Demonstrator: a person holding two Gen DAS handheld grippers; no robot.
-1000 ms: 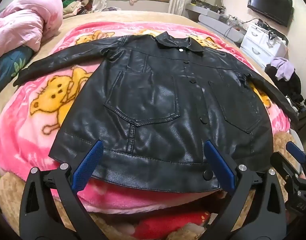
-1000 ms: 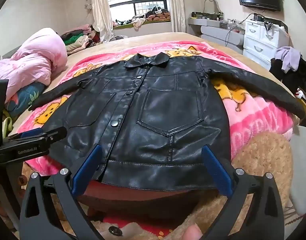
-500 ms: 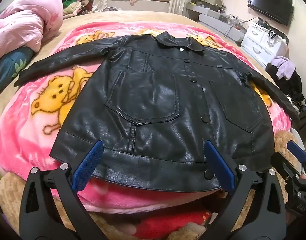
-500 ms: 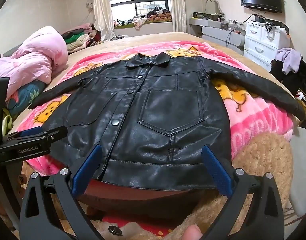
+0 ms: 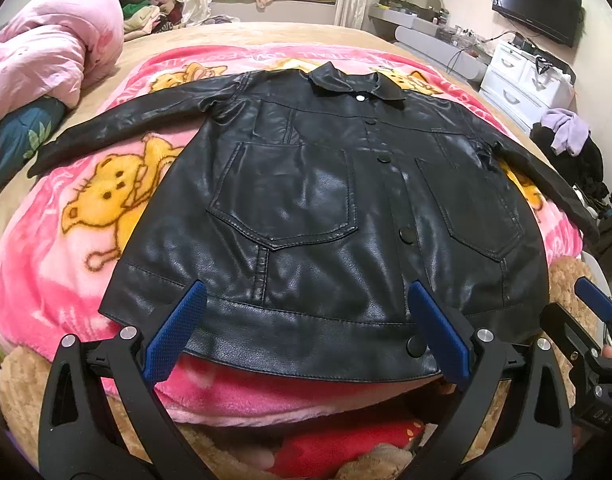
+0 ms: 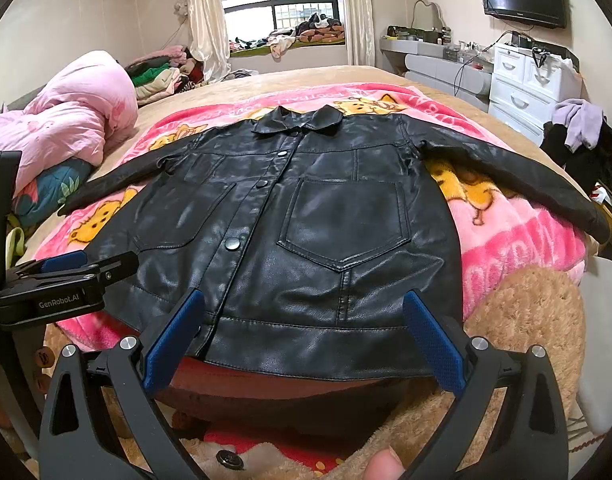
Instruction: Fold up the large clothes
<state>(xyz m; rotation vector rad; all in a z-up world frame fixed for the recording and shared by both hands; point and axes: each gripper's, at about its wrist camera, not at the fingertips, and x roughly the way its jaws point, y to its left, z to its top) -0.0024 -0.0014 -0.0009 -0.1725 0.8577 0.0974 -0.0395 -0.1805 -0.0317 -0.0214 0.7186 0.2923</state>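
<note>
A black leather jacket (image 5: 325, 208) lies flat, front up and buttoned, on a pink cartoon blanket (image 5: 66, 248), collar far, hem near, both sleeves spread sideways. It also shows in the right wrist view (image 6: 306, 232). My left gripper (image 5: 306, 334) is open and empty, just short of the hem near its left half. My right gripper (image 6: 304, 340) is open and empty, just short of the hem near its right half. Each gripper shows at the edge of the other's view.
The blanket covers a bed (image 6: 306, 80). A pink quilt (image 5: 46, 48) is piled at the left. White drawers (image 6: 529, 84) and dark clothes (image 6: 585, 148) stand at the right. A brown plush (image 6: 525, 320) hangs at the bed's near edge.
Both views have shifted very slightly; the jacket has not moved and both grippers stay open.
</note>
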